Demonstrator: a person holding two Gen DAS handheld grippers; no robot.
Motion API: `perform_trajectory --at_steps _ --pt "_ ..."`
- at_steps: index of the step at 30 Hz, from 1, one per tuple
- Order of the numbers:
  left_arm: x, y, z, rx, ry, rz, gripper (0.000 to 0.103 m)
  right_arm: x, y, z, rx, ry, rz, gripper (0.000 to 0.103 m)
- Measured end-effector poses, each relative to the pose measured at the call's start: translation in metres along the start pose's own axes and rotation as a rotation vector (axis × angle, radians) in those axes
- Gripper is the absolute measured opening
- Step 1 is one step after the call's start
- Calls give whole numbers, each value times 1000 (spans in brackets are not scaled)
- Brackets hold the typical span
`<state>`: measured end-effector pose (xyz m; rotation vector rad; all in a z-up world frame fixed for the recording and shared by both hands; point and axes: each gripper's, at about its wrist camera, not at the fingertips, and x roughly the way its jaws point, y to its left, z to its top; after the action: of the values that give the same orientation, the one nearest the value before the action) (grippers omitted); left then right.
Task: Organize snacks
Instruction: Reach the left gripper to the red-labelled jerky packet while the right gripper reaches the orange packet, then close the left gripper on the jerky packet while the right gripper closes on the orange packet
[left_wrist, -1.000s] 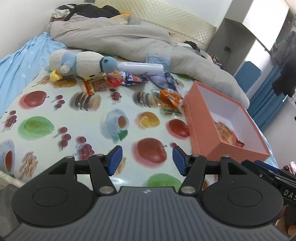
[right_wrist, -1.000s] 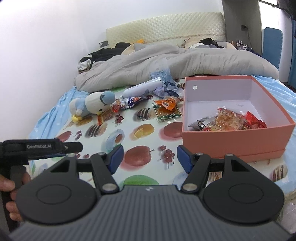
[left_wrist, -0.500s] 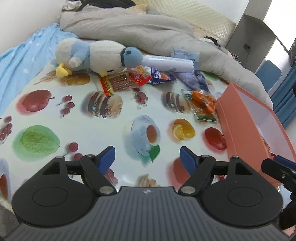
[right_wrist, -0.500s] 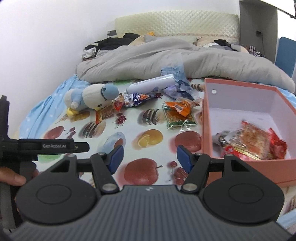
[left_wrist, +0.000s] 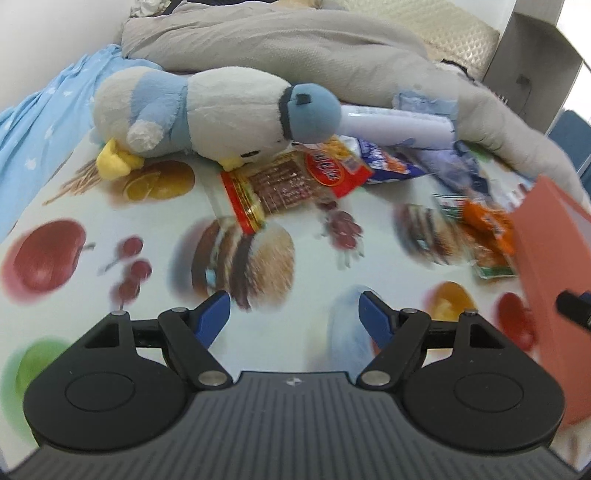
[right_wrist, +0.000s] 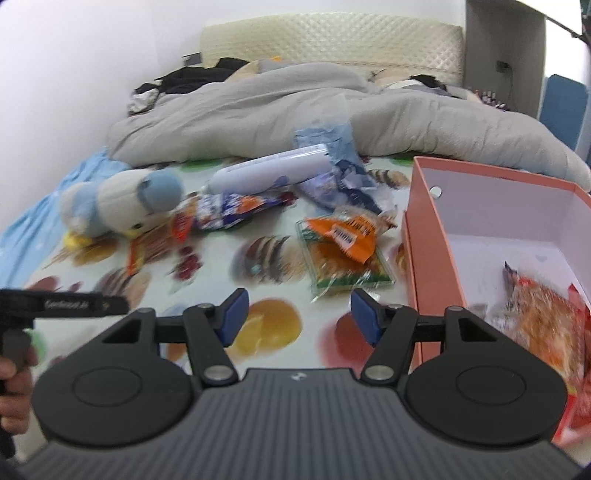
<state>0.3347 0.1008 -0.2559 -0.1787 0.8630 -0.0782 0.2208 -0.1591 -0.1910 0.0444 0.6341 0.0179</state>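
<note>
Left gripper (left_wrist: 293, 314) hovers low over the fruit-print sheet (left_wrist: 74, 206) on the bed, blue fingers (left_wrist: 214, 314) spread wide apart with nothing between them. Straight ahead of those fingers lies a red-edged snack pack (left_wrist: 273, 188), its far end tucked against a red packet (left_wrist: 332, 170) and just under the plush duck (left_wrist: 207, 110). Beyond that, ahead and to the right, a blue-and-white wrapper (left_wrist: 388, 162) rests beside a white tube (left_wrist: 399, 125). Off to the right of the fingers, an orange snack bag (left_wrist: 487, 229) sits right by the wall of the salmon box (left_wrist: 546, 266).

Over to the right gripper (right_wrist: 297, 314): fingers (right_wrist: 364, 314) also held open, empty. Dead ahead of them the orange snack bag (right_wrist: 347, 232) lies atop a green-trimmed clear pack (right_wrist: 343, 269), blurred. To the right of the fingers stands the salmon box (right_wrist: 428, 258), with orange-red snack packs (right_wrist: 546, 325) already inside against its near wall. Ahead and left, the blue-and-white wrapper (right_wrist: 229, 210) and plush duck (right_wrist: 125, 206); the grey duvet (right_wrist: 295, 110) is bunched up behind everything.
</note>
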Motion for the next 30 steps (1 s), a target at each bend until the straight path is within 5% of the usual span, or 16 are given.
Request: perform_trajectory --at_steps 15,25,30 --pt "78 -6 31 260 -56 121 80 112 -7 18 -49 -10 -220 66" --pt "101 -42 41 465 -142 163 75 149 -10 19 -49 9 -260 68" --pt "111 -56 42 566 -174 214 68 157 -12 20 -36 16 -255 56"
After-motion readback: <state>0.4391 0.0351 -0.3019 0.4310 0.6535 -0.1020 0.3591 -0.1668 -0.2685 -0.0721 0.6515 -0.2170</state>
